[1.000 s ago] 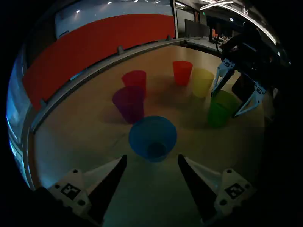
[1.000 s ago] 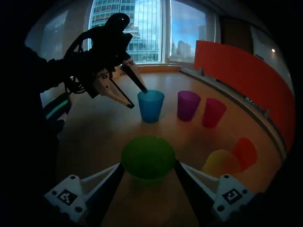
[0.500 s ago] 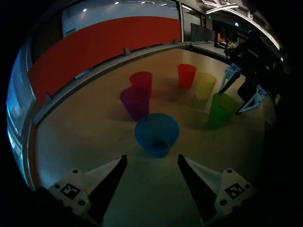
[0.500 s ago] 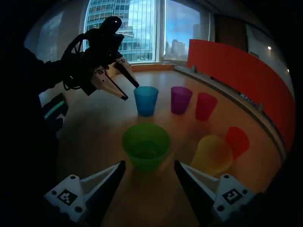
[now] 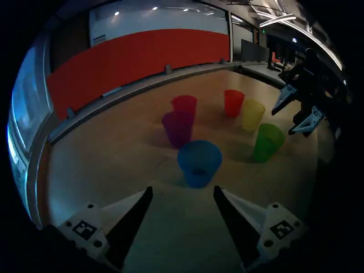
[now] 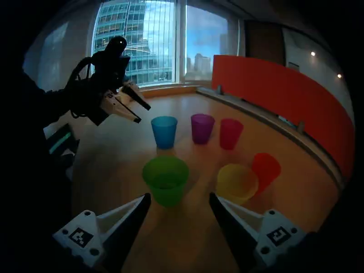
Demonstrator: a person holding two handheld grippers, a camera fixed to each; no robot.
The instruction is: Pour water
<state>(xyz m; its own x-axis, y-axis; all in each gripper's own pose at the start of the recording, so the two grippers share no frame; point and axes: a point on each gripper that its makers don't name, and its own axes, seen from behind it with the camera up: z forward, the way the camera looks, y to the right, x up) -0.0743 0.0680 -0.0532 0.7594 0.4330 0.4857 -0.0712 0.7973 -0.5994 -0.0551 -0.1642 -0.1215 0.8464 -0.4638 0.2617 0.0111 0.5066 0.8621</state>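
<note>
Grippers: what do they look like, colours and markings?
Both the left gripper and right gripper have two tapered white fingers with black inner faces and a square black-and-white marker on each. In the right gripper view the left one's body is black, with looped cables.

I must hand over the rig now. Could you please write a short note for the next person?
Left claw: open, empty; the blue cup stands just ahead, untouched.
Right claw: open, empty; the green cup stands just ahead, untouched.
The purple cup, pink cup, red cup and yellow cup stand upright on the table.
Done: no pour visible; water in cups, cannot tell.
Left: grasp a cup and pour.
</note>
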